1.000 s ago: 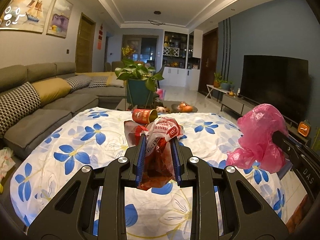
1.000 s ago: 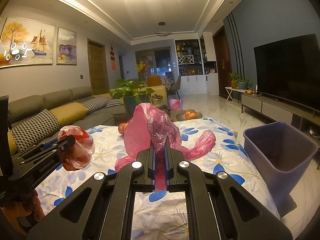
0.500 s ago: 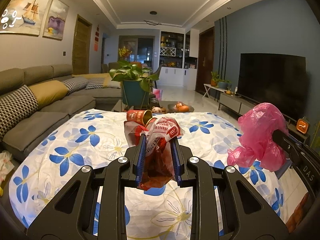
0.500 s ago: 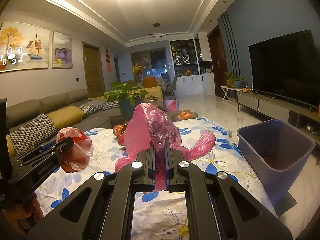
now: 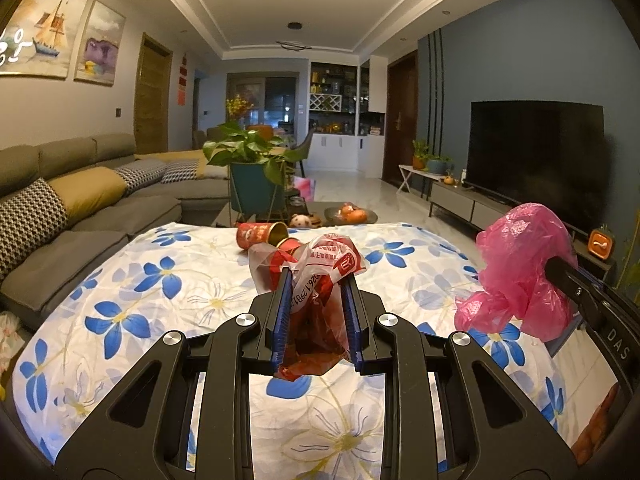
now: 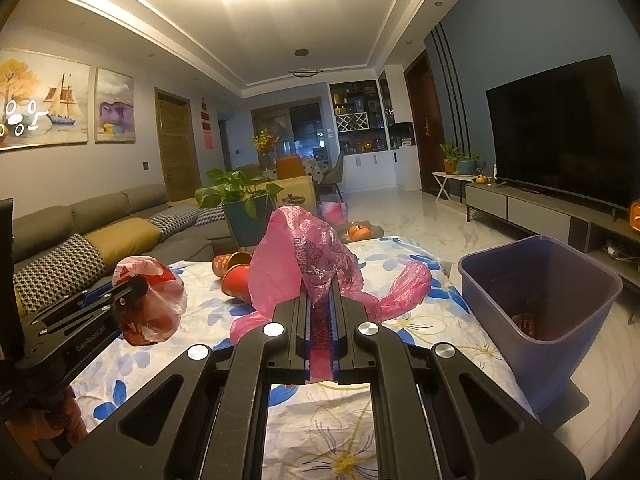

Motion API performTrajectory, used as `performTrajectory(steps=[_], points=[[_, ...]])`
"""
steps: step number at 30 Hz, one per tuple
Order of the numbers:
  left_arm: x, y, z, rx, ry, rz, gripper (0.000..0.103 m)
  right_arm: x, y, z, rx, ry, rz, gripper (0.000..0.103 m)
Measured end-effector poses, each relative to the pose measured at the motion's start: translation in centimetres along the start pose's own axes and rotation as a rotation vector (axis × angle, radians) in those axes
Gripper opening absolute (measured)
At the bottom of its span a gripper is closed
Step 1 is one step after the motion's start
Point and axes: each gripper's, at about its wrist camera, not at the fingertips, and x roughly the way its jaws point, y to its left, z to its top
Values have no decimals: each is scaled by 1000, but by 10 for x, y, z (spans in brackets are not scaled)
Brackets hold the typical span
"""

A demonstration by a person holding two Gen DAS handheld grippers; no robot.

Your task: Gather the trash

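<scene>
gripping a red bag [image 5: 316, 280], the left fingers [image 5: 316, 280] hover over the bench [image 5: 180, 280]; right fingers [image 6: 322, 292] pinch a pink bag [image 6: 296, 256] beside the bin [image 6: 560, 280].

We count two grippers: the left gripper [image 5: 316, 280] and the right gripper [image 6: 322, 292]. Two crumpled plastic bags: one red-and-clear bag [image 5: 320, 268], centre of the left view, and one pink bag [image 6: 296, 264], centre of the right view. Two red cans [image 6: 234, 272] on one flowered cloth [image 5: 160, 280]. One purple bin [image 6: 560, 296], right of frame. Two paintings [image 6: 72, 106], upper left. One television [image 6: 560, 128].
</scene>
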Motion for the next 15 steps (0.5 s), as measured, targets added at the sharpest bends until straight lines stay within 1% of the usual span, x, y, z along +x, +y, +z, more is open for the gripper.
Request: performTrajectory(steps=[7, 15], points=[[8, -16, 3, 20, -2, -23, 24, -1, -7, 2, 17, -4, -25, 8], [20, -42, 7, 52, -4, -66, 24, -1, -25, 5, 33, -15, -71, 8]])
